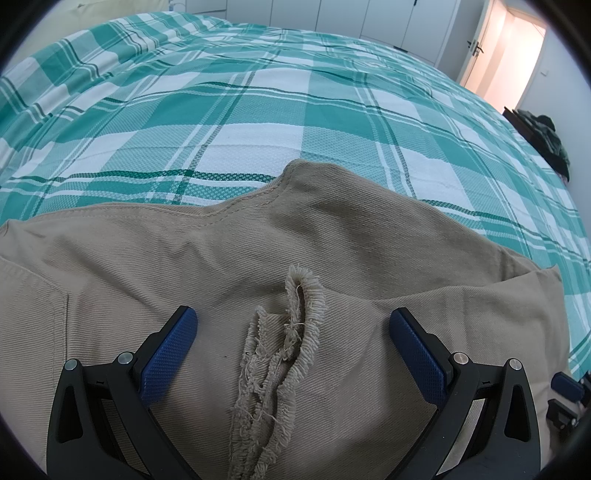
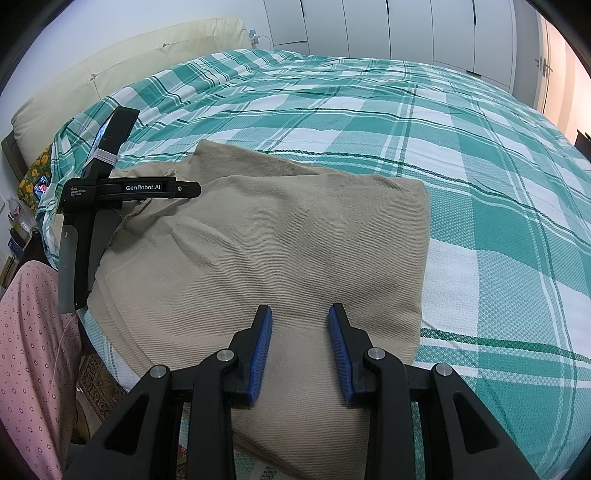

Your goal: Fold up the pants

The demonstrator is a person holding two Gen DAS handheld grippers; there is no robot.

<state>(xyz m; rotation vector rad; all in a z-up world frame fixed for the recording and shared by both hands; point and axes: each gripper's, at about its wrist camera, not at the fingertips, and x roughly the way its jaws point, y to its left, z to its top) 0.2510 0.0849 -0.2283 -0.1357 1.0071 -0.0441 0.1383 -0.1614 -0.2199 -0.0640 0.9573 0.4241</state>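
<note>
Beige pants (image 2: 280, 243) lie folded in a thick stack on a bed with a green and white checked cover (image 2: 461, 155). In the left wrist view the pants (image 1: 207, 266) fill the lower half, with the frayed leg hems (image 1: 288, 347) lying bunched on top. My left gripper (image 1: 293, 314) is wide open and empty, its blue pads on either side of the frayed hems, just above the cloth. It also shows in the right wrist view (image 2: 110, 192) at the pants' far left edge. My right gripper (image 2: 300, 310) is open and empty, above the near edge of the stack.
A cream headboard (image 2: 122, 62) stands at the far left of the bed. White wardrobe doors (image 2: 406, 26) line the back wall. An open doorway (image 1: 513, 55) is at the far right, with dark clothes (image 1: 546, 136) beside the bed. A person's pink dotted sleeve (image 2: 29, 350) is at the left.
</note>
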